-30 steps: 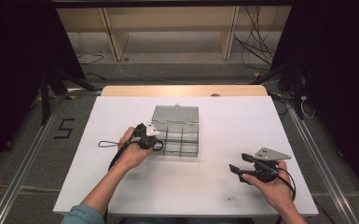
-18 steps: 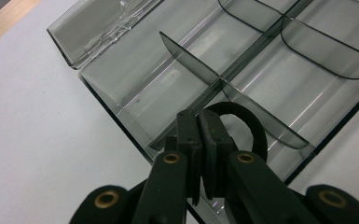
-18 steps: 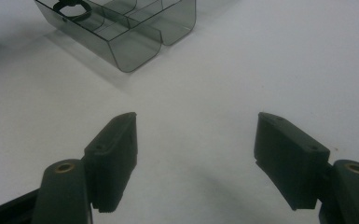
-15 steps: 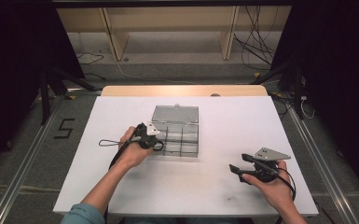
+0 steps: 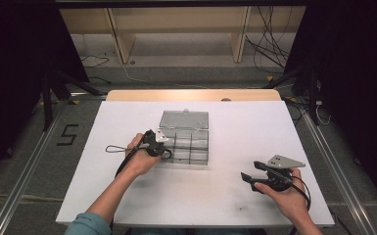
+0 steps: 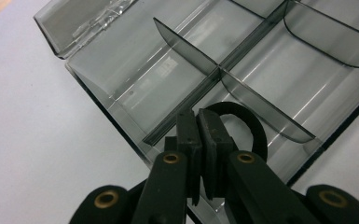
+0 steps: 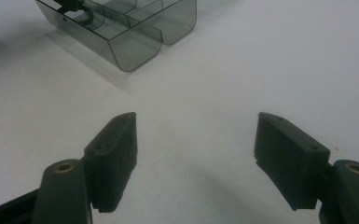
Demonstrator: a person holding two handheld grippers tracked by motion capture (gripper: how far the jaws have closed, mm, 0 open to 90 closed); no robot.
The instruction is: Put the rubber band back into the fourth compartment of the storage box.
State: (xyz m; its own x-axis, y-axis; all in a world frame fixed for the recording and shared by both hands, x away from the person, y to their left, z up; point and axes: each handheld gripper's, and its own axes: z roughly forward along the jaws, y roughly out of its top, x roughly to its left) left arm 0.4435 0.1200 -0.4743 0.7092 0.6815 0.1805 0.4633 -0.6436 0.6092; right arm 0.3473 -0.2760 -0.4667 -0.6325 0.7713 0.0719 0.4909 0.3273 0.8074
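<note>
A smoky clear plastic organiser box [image 5: 191, 144] with divided compartments lies in the middle of the white table, its lid [image 5: 184, 119] folded back open. My left gripper [image 5: 162, 147] sits at the box's left edge. In the left gripper view its jaws [image 6: 199, 133] are pressed together on a black rubber ring [image 6: 249, 126], held just over a near compartment of the box [image 6: 135, 79]. My right gripper [image 5: 250, 178] rests near the front right of the table, open and with nothing in it. The right gripper view has its jaws [image 7: 196, 156] wide apart over bare table, with the box [image 7: 135, 28] far ahead.
The white table [image 5: 103, 147] ends in a wooden strip [image 5: 191, 95] at the far side. A cable loop [image 5: 115, 148] trails left of my left hand. Metal rails run along the floor at both sides, and a "5" mark [image 5: 68, 134] is on the left.
</note>
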